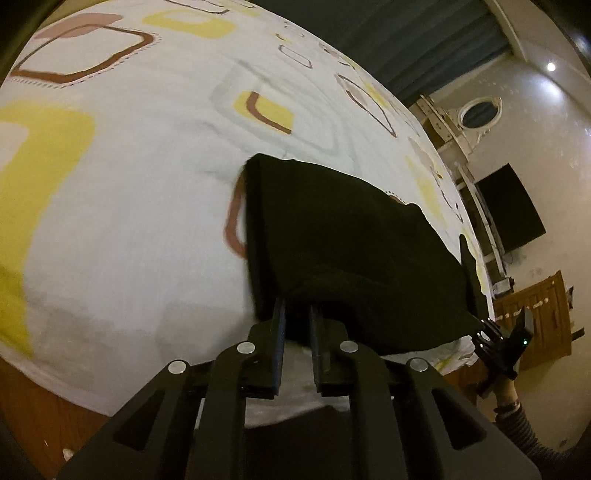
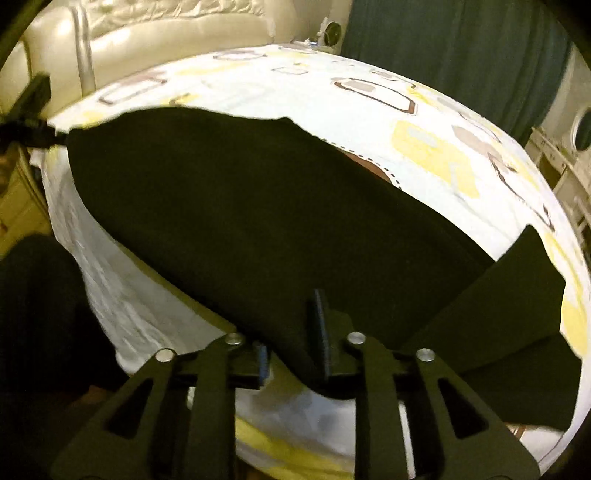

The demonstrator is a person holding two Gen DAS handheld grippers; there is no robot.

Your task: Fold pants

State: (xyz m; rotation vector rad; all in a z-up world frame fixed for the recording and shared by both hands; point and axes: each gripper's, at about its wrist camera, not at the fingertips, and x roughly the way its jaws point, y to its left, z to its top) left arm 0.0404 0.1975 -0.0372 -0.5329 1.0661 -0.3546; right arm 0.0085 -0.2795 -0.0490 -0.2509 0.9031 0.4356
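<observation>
Black pants [image 1: 343, 243] lie on a bed under a white sheet [image 1: 147, 184] patterned with yellow and brown squares; the left tool [image 1: 297, 314] pinches their near edge, fingers close on the cloth; the right tool [image 2: 291, 317] has fabric draped between its fingers, which stand somewhat apart, so I cannot tell its grip; a dark curtain [image 2: 461, 51] hangs behind the bed.

A home bedroom: a bed spread with a white sheet printed in yellow and brown rounded squares [image 1: 129, 184] fills both views. At twelve o'clock hang dark teal curtains [image 2: 454, 55]; at eleven, a cream tufted leather headboard [image 2: 166, 26]. At three o'clock a black wall-mounted television [image 1: 511, 208] sits above a wooden cabinet [image 1: 543, 314].
</observation>
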